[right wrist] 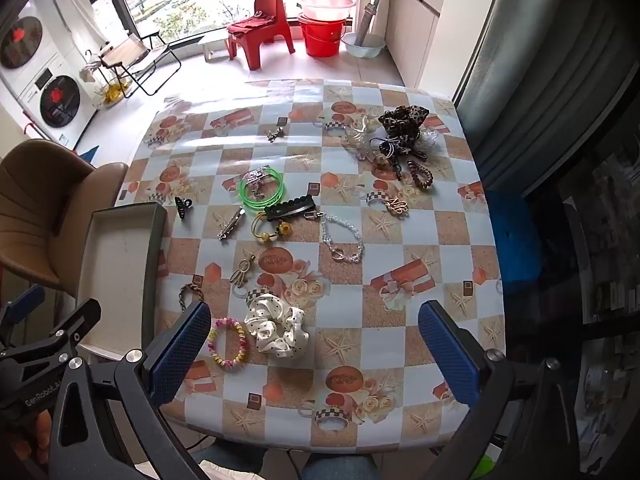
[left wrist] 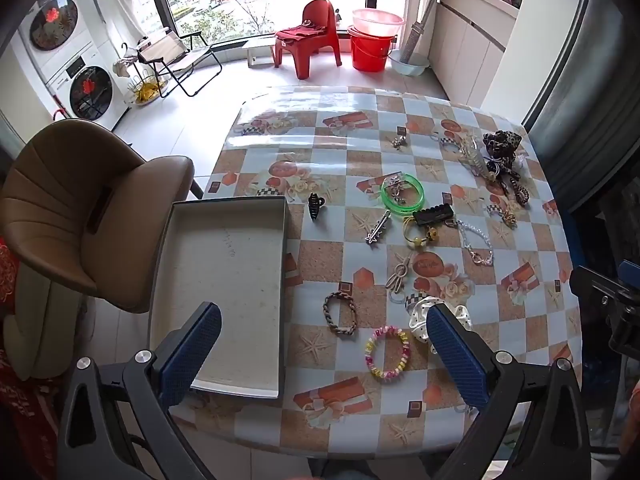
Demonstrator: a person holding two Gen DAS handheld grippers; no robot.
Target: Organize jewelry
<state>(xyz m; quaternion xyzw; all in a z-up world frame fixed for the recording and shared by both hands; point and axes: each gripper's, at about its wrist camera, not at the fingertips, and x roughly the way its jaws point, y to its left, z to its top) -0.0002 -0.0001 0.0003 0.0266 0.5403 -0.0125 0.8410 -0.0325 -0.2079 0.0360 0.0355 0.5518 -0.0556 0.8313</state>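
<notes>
Jewelry and hair pieces lie scattered on the patterned table (left wrist: 312,152). An empty grey box (left wrist: 224,280) sits at its left edge and also shows in the right wrist view (right wrist: 116,264). Near the front are a pink-yellow beaded bracelet (left wrist: 387,354) (right wrist: 228,345), a braided brown bracelet (left wrist: 340,314), and a white polka-dot scrunchie (right wrist: 278,332). Farther back lie a green bangle (left wrist: 403,192) (right wrist: 262,191), a silver chain bracelet (right wrist: 344,236) and a leopard scrunchie (right wrist: 402,122). My left gripper (left wrist: 324,344) is open and empty above the front edge. My right gripper (right wrist: 314,340) is open and empty above the white scrunchie.
A brown chair (left wrist: 80,216) stands left of the table. A small black claw clip (left wrist: 316,205), a black comb clip (left wrist: 434,214) and a metal hair pin (left wrist: 378,230) lie mid-table. A red chair (left wrist: 308,38) and red buckets (left wrist: 372,46) stand by the window.
</notes>
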